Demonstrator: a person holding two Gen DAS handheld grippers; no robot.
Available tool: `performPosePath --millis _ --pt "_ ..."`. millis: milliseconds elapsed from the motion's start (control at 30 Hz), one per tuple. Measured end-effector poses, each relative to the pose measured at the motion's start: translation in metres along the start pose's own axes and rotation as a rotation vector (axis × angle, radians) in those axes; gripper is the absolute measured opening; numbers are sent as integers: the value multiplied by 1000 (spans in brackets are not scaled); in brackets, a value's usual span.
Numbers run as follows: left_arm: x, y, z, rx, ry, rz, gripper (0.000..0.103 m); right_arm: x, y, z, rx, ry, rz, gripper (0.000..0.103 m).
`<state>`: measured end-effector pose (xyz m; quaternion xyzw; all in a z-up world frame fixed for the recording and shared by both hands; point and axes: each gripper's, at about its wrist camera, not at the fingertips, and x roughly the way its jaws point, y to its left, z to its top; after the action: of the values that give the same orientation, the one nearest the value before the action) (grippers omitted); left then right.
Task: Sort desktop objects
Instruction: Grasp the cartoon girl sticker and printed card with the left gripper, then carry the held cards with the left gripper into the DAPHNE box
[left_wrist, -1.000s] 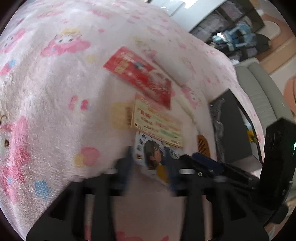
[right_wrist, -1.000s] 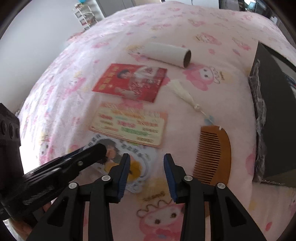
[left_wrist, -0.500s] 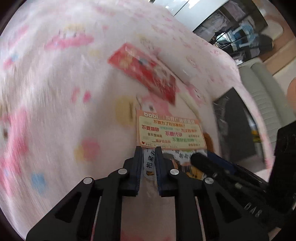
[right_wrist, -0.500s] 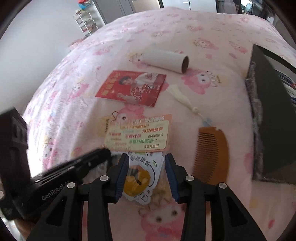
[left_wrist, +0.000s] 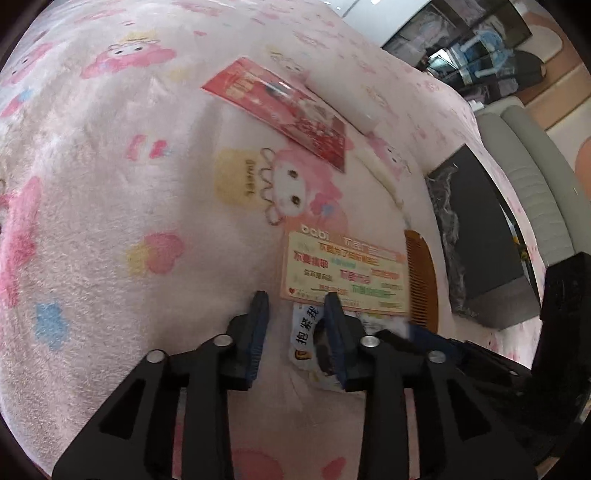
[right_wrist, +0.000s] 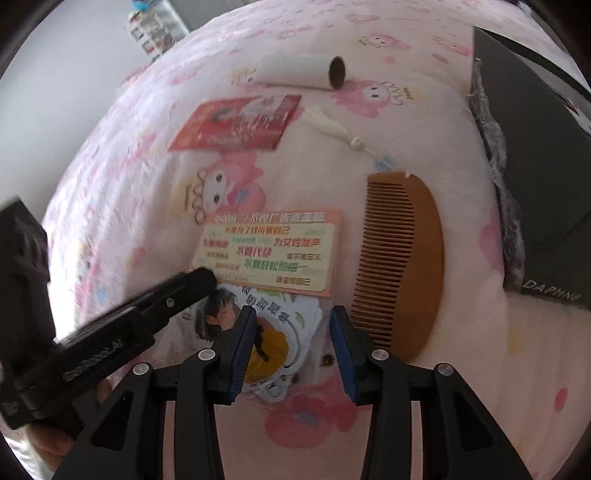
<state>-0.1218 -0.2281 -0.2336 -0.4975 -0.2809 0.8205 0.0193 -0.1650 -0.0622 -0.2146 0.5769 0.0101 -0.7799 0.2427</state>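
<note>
A cartoon sticker sheet (right_wrist: 273, 332) lies on the pink blanket, its far edge under a yellow-and-pink text card (right_wrist: 269, 254). My right gripper (right_wrist: 291, 321) hovers over the sheet, open, its pads clear of it. My left gripper (left_wrist: 295, 306) has its jaws opening. The sticker sheet's (left_wrist: 306, 332) white edge shows beside its right finger, not pinched. From the left, my left gripper (right_wrist: 207, 278) reaches the card's near corner. A wooden comb (right_wrist: 406, 258) lies right of the card. Farther off lie a red packet (right_wrist: 236, 123), a cream tassel (right_wrist: 328, 123) and a paper tube (right_wrist: 299, 70).
A black box (right_wrist: 535, 184) with a grey fringed lining stands along the right edge, close to the comb. The pink cartoon blanket (left_wrist: 110, 206) covers the whole surface and drops away at the far side. A grey sofa (left_wrist: 535, 177) lies beyond the box.
My left gripper's jaws closed at the sticker sheet's edge, then parted again. The text card and sticker sheet slid nearer, away from the red packet, uncovering a cartoon print between them.
</note>
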Motion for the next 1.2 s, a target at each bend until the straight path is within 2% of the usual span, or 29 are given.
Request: performPosePath --millis 167,333,567,700,1000,1200 --pt "-17 -12 -6 30 -39 -81 32 -14 1 -6 0 -23 22 34" --pt "-22 -43 -15 125 -24 -64 30 -53 -12 -10 32 -85 50 33" --pt "-38 -98 -37 174 -24 -110 30 -110 -35 -23 58 -171 32 33" --pt "-40 -144 -36 253 -8 -123 30 -142 -57 -39 96 -214 9 33" --pt "-32 -250 -39 420 2 -181 30 -215 -128 -47 242 -349 -25 35" --pt "-10 -300 -43 465 29 -185 30 -234 -171 -55 279 -379 -51 35"
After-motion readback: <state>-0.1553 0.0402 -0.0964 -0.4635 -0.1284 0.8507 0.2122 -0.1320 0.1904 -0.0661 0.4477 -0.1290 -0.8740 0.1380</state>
